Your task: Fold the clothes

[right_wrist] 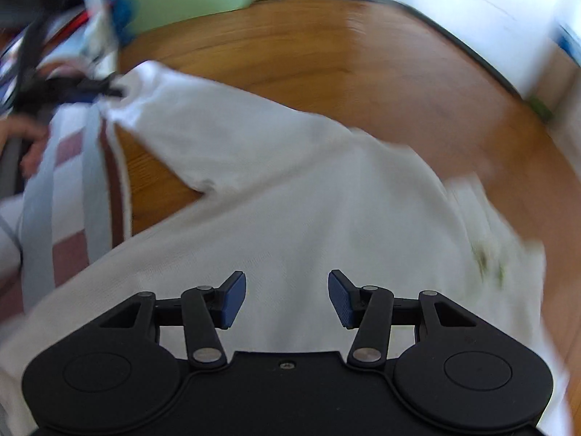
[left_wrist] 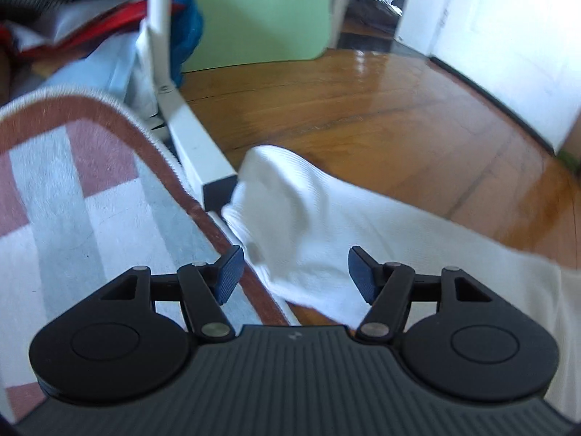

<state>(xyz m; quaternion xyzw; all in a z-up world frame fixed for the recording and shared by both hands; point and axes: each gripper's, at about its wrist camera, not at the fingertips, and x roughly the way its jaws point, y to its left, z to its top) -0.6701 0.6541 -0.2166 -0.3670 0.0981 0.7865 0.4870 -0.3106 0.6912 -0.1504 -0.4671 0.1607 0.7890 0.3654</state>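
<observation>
Daylight from 1–2 o'clock; glare on wood floor; right wrist view motion-blurred; fisheye bending toward edges.

Checked rug, glossy wood floor

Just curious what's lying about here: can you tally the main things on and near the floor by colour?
White: 2, the shirt spread on the floor and the metal frame leg.
Pink, grey and white checked: 1, the rug.
Green: 1, the box-like thing.
Blue: 1, the bunched cloth.
Total: 5.
</observation>
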